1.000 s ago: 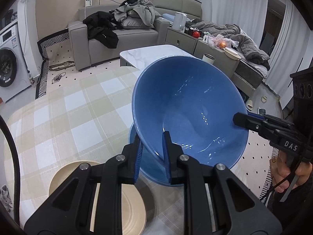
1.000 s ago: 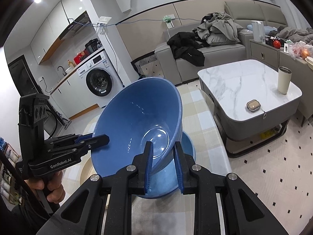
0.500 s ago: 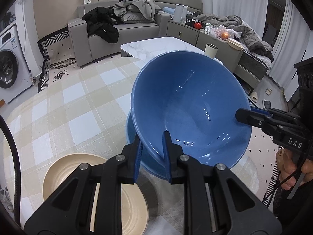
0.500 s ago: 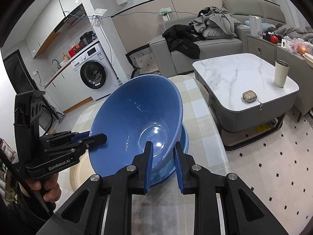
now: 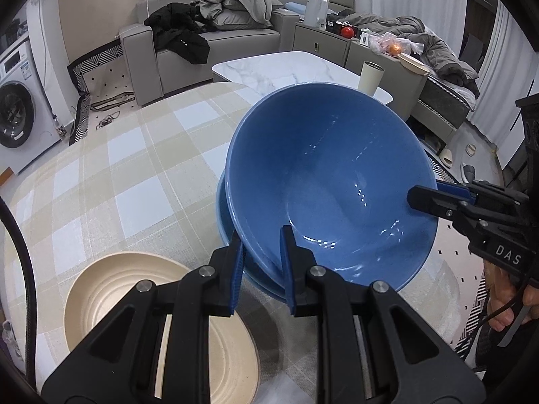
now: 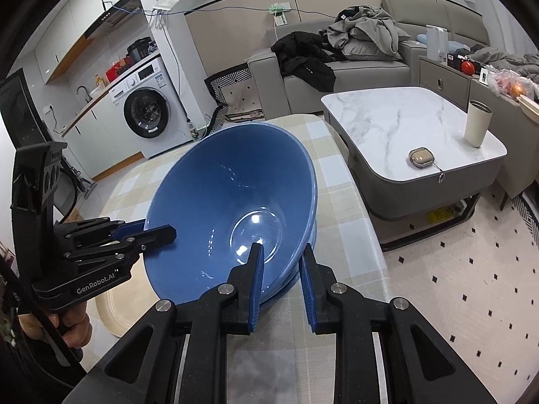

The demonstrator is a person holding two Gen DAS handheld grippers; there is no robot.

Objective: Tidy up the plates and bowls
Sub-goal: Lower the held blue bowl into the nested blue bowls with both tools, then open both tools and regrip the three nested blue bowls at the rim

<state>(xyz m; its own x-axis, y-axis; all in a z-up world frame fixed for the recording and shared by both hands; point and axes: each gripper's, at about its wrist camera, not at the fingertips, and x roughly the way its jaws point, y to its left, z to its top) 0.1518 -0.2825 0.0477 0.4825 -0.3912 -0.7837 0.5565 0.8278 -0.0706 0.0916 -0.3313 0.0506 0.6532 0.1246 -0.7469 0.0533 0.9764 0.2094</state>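
Observation:
A large blue bowl [image 5: 337, 181] [image 6: 222, 215] is held tilted by its rim from two sides. My left gripper [image 5: 262, 239] [image 6: 158, 230] is shut on the near rim, and my right gripper [image 6: 282, 249] [image 5: 434, 192] is shut on the opposite rim. Right under the bowl a second blue dish [image 5: 225, 229] [image 6: 312, 232] sits on the checked tablecloth [image 5: 134, 168]; only its edge shows. I cannot tell whether the two touch. A beige ridged plate [image 5: 111, 289] [image 6: 107, 309] lies on the cloth beside my left gripper.
A marble coffee table [image 6: 404, 118] stands close beyond the dining table's edge, with a cream cup [image 6: 476, 124] and a small case [image 6: 421, 158] on it. Behind are a grey sofa [image 5: 219, 43] with clothes and a washing machine [image 6: 145, 111].
Both grippers have sunk with the blue bowl, which now hangs lower over the second blue dish. More of the beige plate shows. Both grips are unchanged.

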